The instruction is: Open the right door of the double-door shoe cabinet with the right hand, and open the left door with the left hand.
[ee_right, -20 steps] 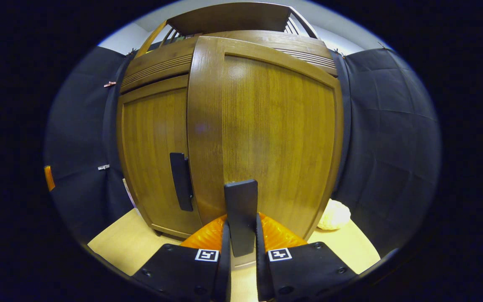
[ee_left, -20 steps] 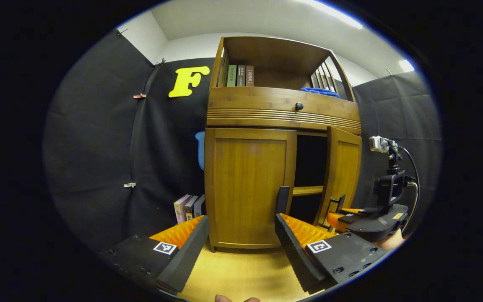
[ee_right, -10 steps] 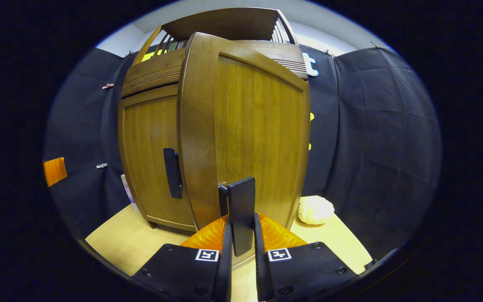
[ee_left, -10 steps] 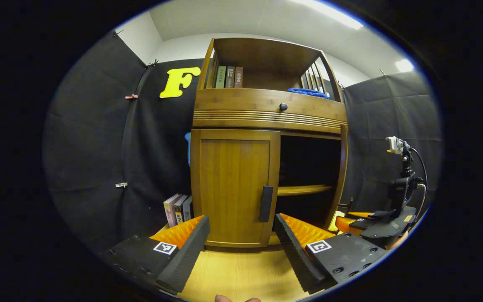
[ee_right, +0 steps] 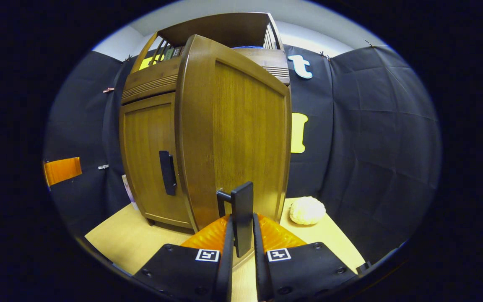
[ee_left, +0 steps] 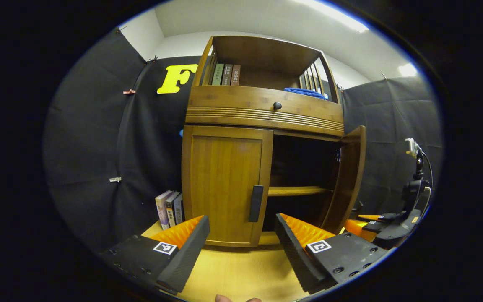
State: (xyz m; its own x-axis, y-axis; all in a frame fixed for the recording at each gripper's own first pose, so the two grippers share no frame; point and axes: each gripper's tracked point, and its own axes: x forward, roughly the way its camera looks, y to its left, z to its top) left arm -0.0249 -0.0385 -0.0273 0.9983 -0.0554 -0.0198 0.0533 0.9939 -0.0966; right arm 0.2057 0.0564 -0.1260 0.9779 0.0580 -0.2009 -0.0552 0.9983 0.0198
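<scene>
The wooden shoe cabinet (ee_left: 262, 111) stands ahead on the floor. Its right door (ee_left: 348, 176) is swung wide open, showing a dark inside with a shelf (ee_left: 298, 191). In the right gripper view that door (ee_right: 241, 138) stands close in front, and my right gripper (ee_right: 241, 245) is shut on its black handle (ee_right: 241, 218). The left door (ee_left: 224, 184) is closed, its black handle (ee_left: 256, 203) on its right edge. My left gripper (ee_left: 241, 239) is open, low and a short way in front of that handle, holding nothing. The right gripper (ee_left: 375, 222) also appears at the far right of the left gripper view.
Books (ee_left: 168, 207) lean against the cabinet's left side on the floor. A pale lumpy object (ee_right: 306, 210) lies on the floor to the right of the open door. Books and a blue cloth (ee_left: 304, 92) sit on the top shelf. Black cloth walls close in on both sides.
The right door has swung further open, pulled by my right gripper on its handle. My left gripper has shifted so the left door's handle sits more nearly between its fingers.
</scene>
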